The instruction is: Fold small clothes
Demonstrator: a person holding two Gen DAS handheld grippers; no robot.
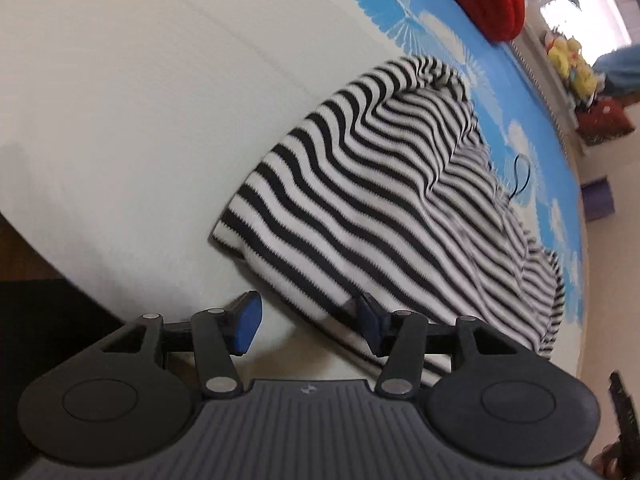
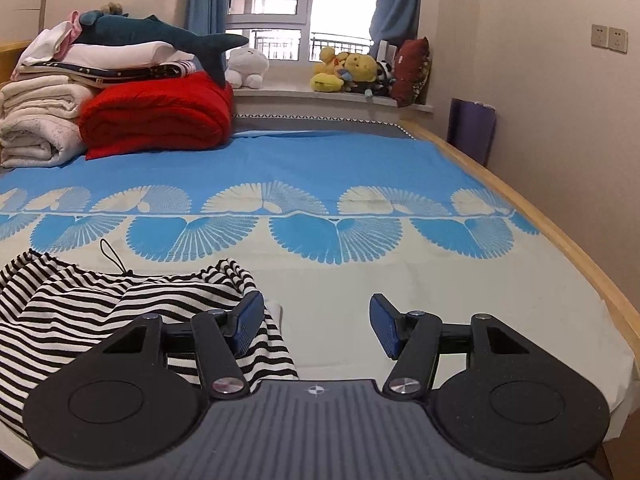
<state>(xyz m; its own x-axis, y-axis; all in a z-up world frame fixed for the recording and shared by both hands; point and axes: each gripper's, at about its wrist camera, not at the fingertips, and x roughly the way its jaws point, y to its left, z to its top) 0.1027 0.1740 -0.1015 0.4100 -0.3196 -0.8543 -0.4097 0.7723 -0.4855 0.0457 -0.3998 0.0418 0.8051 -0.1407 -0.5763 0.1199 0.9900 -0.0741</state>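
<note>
A black-and-white striped knit garment (image 1: pixel 380 200) lies rumpled on the bed sheet (image 1: pixel 140 120), which is cream with a blue fan pattern. My left gripper (image 1: pixel 308 324) is open just above the garment's near edge. Its right finger (image 1: pixel 368 320) is over the stripes and its left finger (image 1: pixel 248 320) over bare sheet; the pads press on nothing. In the right wrist view the same garment (image 2: pixel 80 312) fills the lower left. My right gripper (image 2: pixel 316 328) is open at the garment's right edge, with its left finger (image 2: pixel 248 324) above the stripes and bare sheet (image 2: pixel 360 280) in the gap.
A red blanket (image 2: pixel 156 116), folded white towels (image 2: pixel 36 128) and a shark plush (image 2: pixel 160 36) are piled at the bed's far left. Plush toys (image 2: pixel 348 72) sit on the window sill. The wooden bed edge (image 2: pixel 540 216) runs along the right. A black cord loop (image 2: pixel 114 258) pokes from the garment.
</note>
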